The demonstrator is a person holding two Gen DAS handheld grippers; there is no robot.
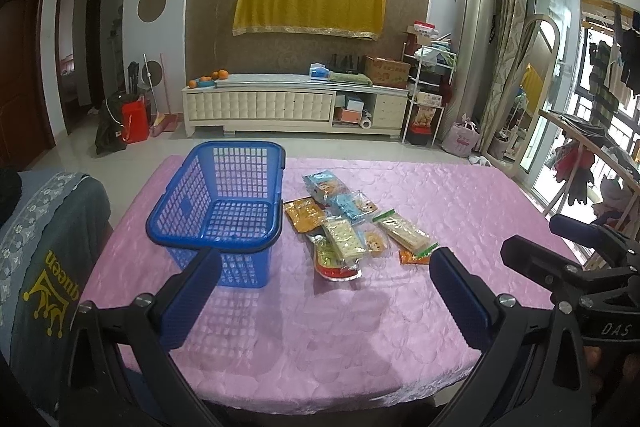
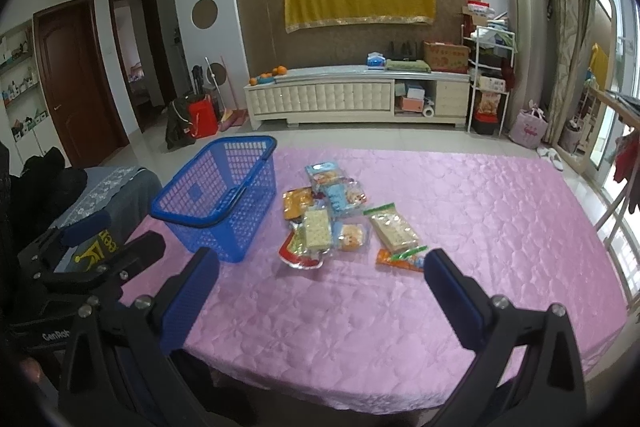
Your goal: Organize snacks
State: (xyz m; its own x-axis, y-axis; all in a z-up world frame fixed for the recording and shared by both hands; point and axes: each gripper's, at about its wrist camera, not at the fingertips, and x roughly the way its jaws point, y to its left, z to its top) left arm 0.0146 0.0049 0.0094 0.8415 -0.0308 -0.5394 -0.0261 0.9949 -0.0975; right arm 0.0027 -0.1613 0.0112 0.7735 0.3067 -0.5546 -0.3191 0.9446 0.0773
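A blue plastic basket point(image 1: 224, 211) point(image 2: 222, 195) with a black handle stands empty on the pink tablecloth, left of centre. Right beside it lies a loose pile of snack packets point(image 1: 344, 223) point(image 2: 332, 219): a blue-patterned pack, an orange one, cracker packs and a red-edged one. A small orange packet point(image 2: 400, 259) lies nearest the front. My left gripper point(image 1: 324, 267) is open above the near part of the table, holding nothing. My right gripper point(image 2: 320, 267) is also open and empty, short of the pile. The right gripper's body point(image 1: 576, 267) shows at the right of the left wrist view.
The table point(image 2: 480, 227) with its pink cloth ends close in front of me. A chair draped in a grey garment point(image 1: 44, 259) stands at the table's left edge. Beyond the table are open floor and a white TV cabinet point(image 2: 356, 99).
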